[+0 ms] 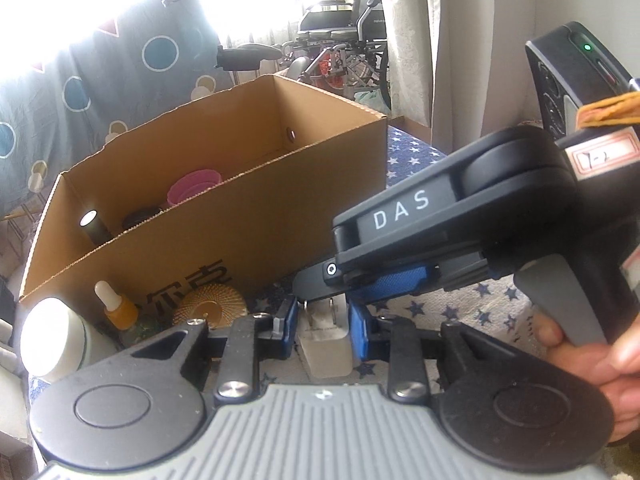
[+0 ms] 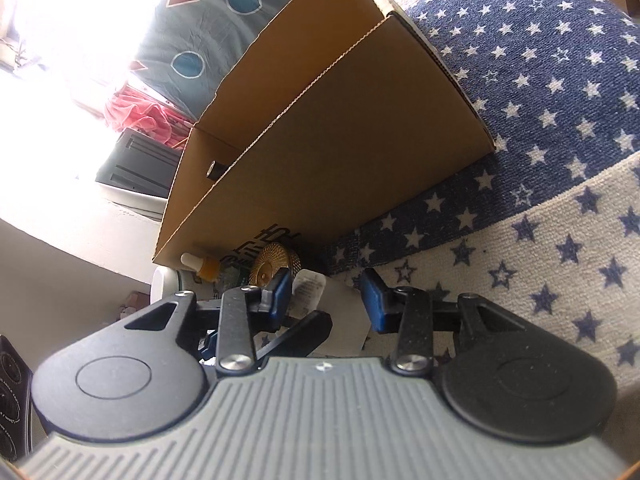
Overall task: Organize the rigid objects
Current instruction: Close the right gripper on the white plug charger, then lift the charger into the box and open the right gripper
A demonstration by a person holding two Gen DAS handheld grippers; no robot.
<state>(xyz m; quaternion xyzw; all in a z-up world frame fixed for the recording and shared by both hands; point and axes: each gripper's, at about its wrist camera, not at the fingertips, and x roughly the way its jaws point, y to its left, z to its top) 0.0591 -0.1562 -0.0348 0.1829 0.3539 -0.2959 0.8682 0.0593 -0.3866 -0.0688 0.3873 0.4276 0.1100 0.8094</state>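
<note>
box [image 1: 248, 216]: pink cup [image 1: 195, 186], dark cylinder [image 1: 93, 227], black jar [image 1: 138, 217] inside | right gripper [image 1: 320, 276] reads "DAS" | left gripper [image 1: 323, 322] fingers clamp white charger [image 1: 326, 344] at box's 6 o'clock | right fingers [image 2: 376, 300] straddle charger, contact unclear

Right claw [image 2: 326, 300] straddles white charger [image 2: 340, 312] beside cardboard box [image 2: 340, 140].

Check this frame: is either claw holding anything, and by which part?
The left claw grips the white plug adapter by its two flat sides, prongs pointing away. The right claw also straddles the adapter; whether its pads press cannot be told.
</note>
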